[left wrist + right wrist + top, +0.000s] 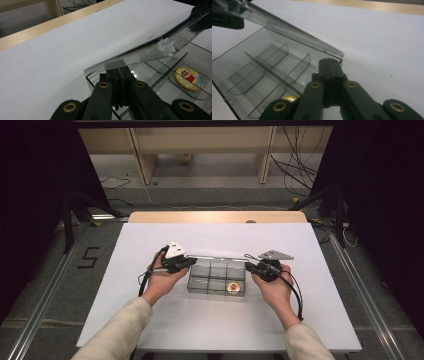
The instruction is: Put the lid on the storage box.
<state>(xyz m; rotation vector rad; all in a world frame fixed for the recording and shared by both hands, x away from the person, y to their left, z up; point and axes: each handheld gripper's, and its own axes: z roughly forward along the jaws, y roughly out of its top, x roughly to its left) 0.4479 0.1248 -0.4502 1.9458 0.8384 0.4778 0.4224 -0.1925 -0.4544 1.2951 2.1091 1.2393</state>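
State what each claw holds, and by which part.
Left claw: shut under the clear lid's end edge, propping it. Right claw: shut beside the compartment box's corner; whether it grips anything cannot be told.

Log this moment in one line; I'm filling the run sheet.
left tongs: shut under raised lid | right tongs: shut at box corner | badge: in a corner compartment | box on white table

A black "5" marks the floor (perhaps tape) left of the table.
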